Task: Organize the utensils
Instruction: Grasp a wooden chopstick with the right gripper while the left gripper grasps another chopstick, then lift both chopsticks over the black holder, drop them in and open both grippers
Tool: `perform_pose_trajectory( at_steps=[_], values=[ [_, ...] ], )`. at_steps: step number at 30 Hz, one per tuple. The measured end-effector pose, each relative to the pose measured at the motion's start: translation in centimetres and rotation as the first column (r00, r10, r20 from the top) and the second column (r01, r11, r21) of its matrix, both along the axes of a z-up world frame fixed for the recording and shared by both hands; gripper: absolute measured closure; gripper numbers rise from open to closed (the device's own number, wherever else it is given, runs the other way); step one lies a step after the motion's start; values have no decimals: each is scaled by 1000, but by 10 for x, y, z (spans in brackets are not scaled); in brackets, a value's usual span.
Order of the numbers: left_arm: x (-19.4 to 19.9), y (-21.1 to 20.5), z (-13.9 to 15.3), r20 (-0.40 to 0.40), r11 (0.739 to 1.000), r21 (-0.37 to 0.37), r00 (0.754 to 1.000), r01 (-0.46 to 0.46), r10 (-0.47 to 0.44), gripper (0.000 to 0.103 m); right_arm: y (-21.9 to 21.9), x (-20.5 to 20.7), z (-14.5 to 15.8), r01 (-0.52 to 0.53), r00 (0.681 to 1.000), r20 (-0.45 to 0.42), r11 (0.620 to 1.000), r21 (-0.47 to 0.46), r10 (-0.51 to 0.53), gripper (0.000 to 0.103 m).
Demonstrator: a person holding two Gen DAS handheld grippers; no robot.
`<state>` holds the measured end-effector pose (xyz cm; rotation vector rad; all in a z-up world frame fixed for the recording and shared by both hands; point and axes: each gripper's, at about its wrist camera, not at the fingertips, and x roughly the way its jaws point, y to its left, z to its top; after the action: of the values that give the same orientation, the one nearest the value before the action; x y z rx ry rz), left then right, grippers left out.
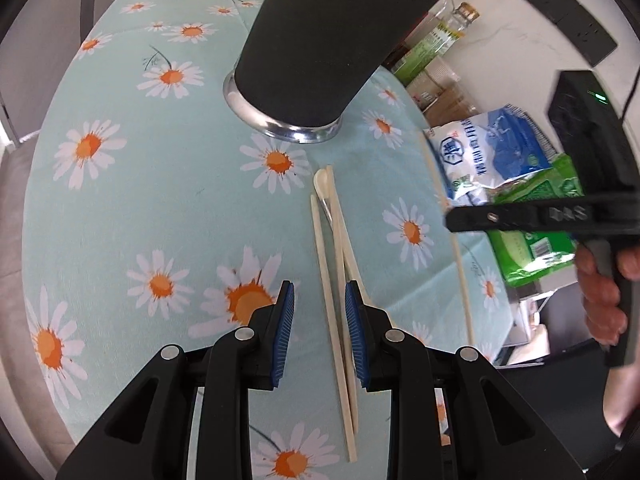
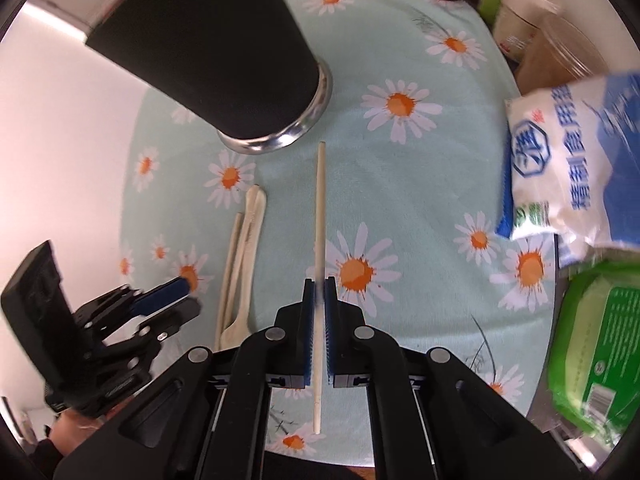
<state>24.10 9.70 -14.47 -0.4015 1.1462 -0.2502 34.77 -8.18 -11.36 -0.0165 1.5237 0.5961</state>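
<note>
Between the right gripper's nearly closed blue pads, one lone chopstick, pointing toward the black tumbler; pinched, it seems, though motion blur at the pads leaves contact unsure. Risk: thin, smooth stick swivelling or slipping free from so narrow a grip, or its tip knocking the tumbler's steel base on the way up. Beside it on the daisy tablecloth, a bundle between the left gripper's spread, empty pads: two chopsticks and one pale spoon, overlapping, likely to scatter if nudged. Counted: three chopsticks, one spoon, one tumbler. Farther right, one salt bag, one green packet.
</note>
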Motion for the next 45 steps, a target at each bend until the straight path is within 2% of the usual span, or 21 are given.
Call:
perform_pose_trajectory(
  at_steps=[2,11,15,21,24,32,38,42,45],
  values=[
    [6,-6,0,-28,998,60,1000,-8,10,78,-9,-3,2,6,1000,-11,999,37,-6,97],
    [18,-32,-7,-110,979,203,994,23,-1,78,-23,-10,-3,-14,999,-47,990,143,21,97],
    [21,-34,-6,-138,971,238,990,24,10,80,-28,-15,-1,-35,998,-47,981,191,45,97],
    [23,-41,-5,-170,943,331,985,38,20,80,-28,-13,-1,-66,996,-33,967,247,77,97],
    [24,-42,-7,-174,931,365,984,30,37,86,-26,-13,-8,-84,994,-48,955,285,102,97],
    [27,-36,-8,-203,922,386,976,5,80,99,-20,-11,-23,-89,988,-89,936,342,127,97],
    [26,-17,-8,-208,957,273,965,-99,159,99,-20,-8,-31,-60,986,-119,907,416,120,97],
    [24,-8,-6,-199,958,261,965,-118,173,99,-16,-7,-40,-29,981,-160,895,446,112,97],
    [21,-2,3,-167,961,241,970,-132,175,99,-9,-8,-38,-29,984,-141,889,457,105,97]
  ],
)
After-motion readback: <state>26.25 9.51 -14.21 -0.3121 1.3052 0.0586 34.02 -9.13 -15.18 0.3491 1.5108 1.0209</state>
